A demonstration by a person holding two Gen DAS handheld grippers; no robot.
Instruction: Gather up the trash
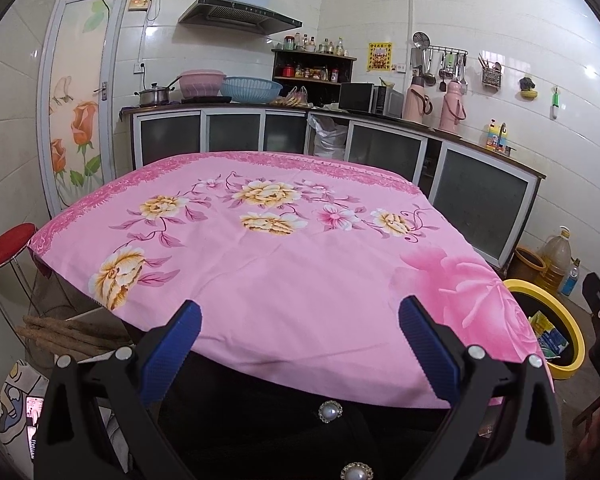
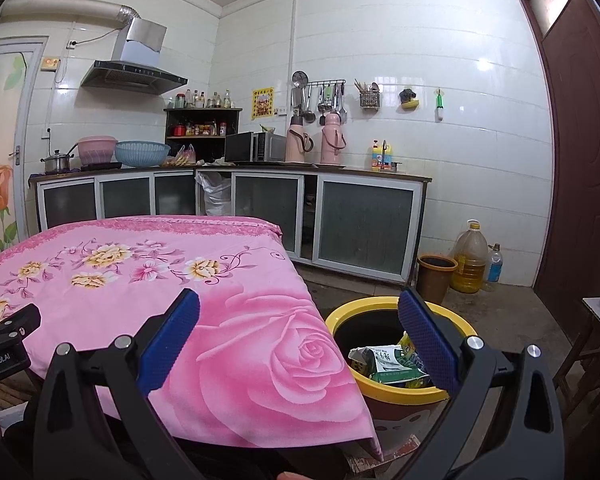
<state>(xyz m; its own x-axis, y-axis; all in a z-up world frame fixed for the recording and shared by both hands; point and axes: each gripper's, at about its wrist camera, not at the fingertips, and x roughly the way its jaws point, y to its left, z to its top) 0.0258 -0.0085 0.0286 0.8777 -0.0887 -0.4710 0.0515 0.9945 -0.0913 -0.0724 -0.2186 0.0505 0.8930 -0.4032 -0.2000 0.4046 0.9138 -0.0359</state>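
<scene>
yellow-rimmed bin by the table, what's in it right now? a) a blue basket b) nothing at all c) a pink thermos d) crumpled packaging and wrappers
d: the yellow-rimmed bin on the floor beside the pink-clothed table holds crumpled packaging, and both the right gripper and the left gripper are open with nothing between their fingers.

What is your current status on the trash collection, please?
Left gripper open, empty. Right gripper open, empty. Wrappers in yellow-rimmed bin beside table. Pink tablecloth bare; nothing in the way.
</scene>
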